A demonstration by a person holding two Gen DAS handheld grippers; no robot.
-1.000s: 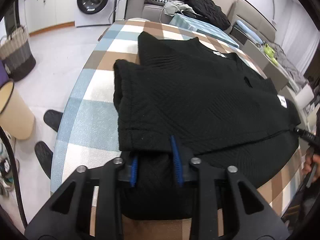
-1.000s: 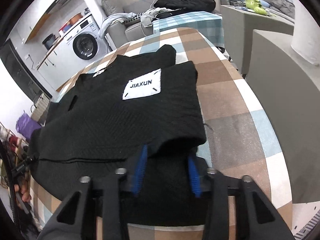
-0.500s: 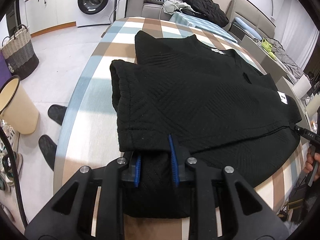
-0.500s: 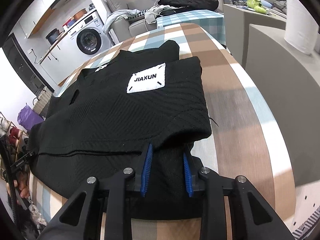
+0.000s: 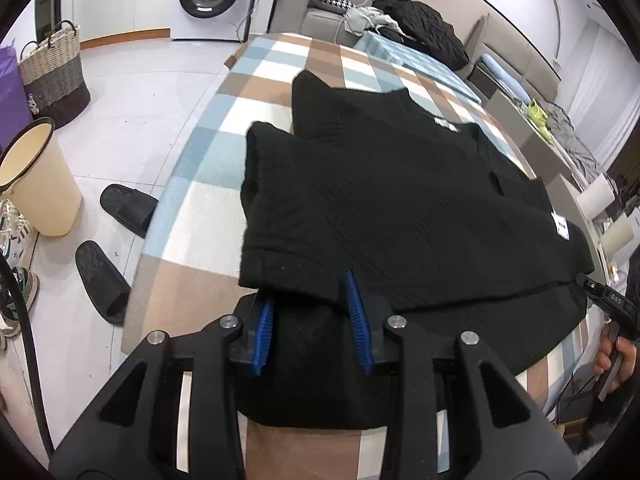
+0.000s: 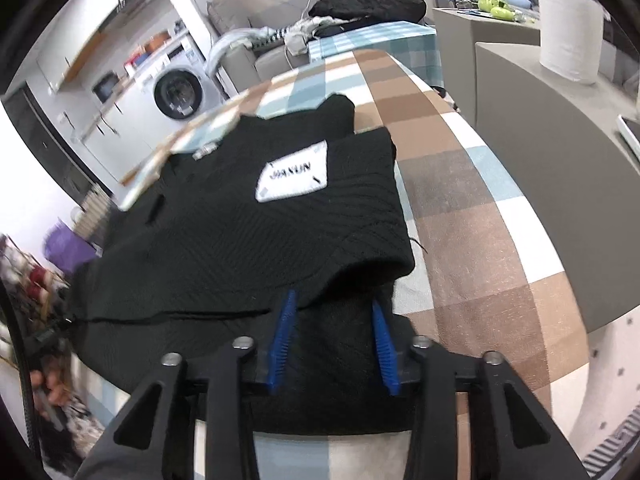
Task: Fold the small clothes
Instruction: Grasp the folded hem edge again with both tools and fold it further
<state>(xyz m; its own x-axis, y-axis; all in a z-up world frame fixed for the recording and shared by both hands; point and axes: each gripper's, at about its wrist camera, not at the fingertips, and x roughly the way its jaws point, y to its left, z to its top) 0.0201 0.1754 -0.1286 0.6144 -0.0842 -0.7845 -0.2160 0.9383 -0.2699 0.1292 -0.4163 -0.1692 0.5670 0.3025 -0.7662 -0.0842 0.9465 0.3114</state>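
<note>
**A:** The black sweater [image 5: 400,200], where does it lie?

**B:** Flat on the checked tablecloth [image 5: 208,216], both sleeves folded in over the body, the white label [image 6: 294,178] facing up on my right-hand side. Its near hem hangs toward me at the cloth's front edge.

**A:** And your fingers?

**B:** My left gripper [image 5: 311,320] sits at the hem's left corner, my right gripper [image 6: 332,336] at its right corner. On each, the blue pads stand apart with knit lying between them. Fingers spread, I judge, with no pinch on the fabric, though the sleeve cuff overhangs the tips and hides them.

**A:** Which way does the sweater run from you?

**B:** Straight ahead. Its long axis goes from the hem at my fingers away to the collar at the far end. Each hand is nearest its own corner, so neither has to cross.

**A:** So the next fold?

**B:** My guess: close on both hem corners and carry them forward over the body toward the collar, keeping level so the sleeves stay tucked.
</note>
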